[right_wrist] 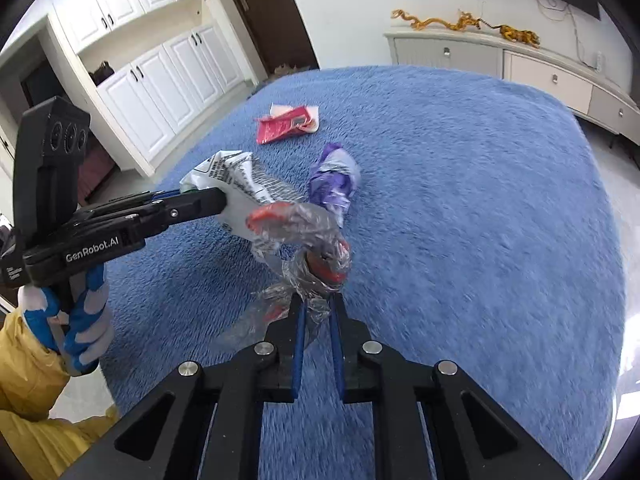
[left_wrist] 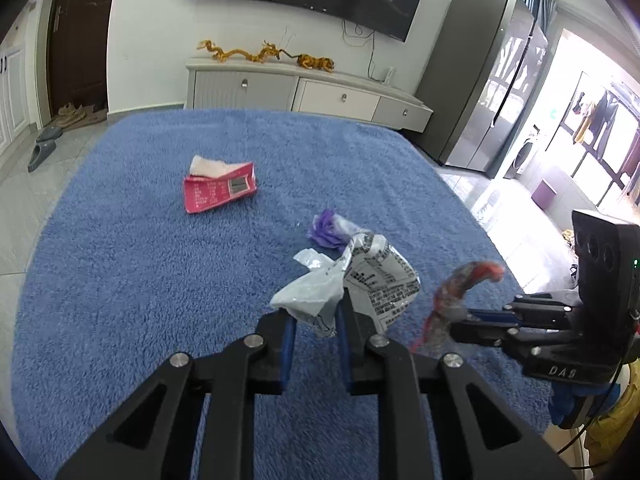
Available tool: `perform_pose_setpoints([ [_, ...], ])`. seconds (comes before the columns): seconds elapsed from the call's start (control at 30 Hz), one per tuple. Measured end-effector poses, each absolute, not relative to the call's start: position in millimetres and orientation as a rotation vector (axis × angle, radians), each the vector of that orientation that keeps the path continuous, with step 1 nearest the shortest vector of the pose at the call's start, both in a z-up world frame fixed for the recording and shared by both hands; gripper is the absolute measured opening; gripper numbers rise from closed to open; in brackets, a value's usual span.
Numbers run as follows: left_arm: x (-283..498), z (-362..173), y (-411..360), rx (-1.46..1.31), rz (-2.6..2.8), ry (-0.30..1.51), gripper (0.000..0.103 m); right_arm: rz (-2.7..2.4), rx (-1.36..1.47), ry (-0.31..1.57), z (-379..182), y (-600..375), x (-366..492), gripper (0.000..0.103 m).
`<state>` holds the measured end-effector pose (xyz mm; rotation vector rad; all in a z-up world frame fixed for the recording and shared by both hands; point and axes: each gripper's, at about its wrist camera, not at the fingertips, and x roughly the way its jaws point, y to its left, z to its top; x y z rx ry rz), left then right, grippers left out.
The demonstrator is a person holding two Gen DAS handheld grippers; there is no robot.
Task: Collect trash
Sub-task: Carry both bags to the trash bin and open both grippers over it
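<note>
My left gripper (left_wrist: 316,314) is shut on a crumpled white printed wrapper (left_wrist: 372,280), held above the blue towel (left_wrist: 140,280); it also shows in the right wrist view (right_wrist: 240,184). My right gripper (right_wrist: 318,304) is shut on a clear plastic wrapper with red print (right_wrist: 304,240), seen in the left wrist view (left_wrist: 456,296) just right of the white one. A purple wrapper (left_wrist: 328,230) lies on the towel beyond them, also in the right wrist view (right_wrist: 336,178). A red packet (left_wrist: 220,190) with a white tissue lies farther back (right_wrist: 286,124).
The towel covers a table whose edges drop to a tiled floor. A white TV cabinet (left_wrist: 304,92) with toy dragons stands behind, a grey fridge (left_wrist: 488,80) at right, white cupboards (right_wrist: 152,72) at left. Slippers (left_wrist: 44,148) lie on the floor.
</note>
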<state>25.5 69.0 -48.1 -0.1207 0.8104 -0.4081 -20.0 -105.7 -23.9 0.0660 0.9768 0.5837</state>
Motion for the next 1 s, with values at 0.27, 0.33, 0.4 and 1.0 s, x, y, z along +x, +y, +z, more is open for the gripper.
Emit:
perform_pose_setpoints([
  [0.27,3.0,-8.4,39.0,-0.085,-0.445,0.752,0.017,0.534,0.166,0.857,-0.1,-159.1,-50.2,0.011],
  [0.33,1.2,-0.5,22.8,-0.067,-0.469,0.743,0.016,0.506,0.184,0.836,3.4,-174.5,-58.9,0.011],
  [0.4,1.6,7.4,4.1,-0.047,-0.499,0.738,0.016,0.468,0.199,0.813,8.2,-193.3,-70.2,0.011],
  [1.0,-11.3,8.3,-248.9,0.233,-0.837,0.767,0.016,-0.052,0.450,0.845,-39.4,-411.1,-155.3,0.011],
])
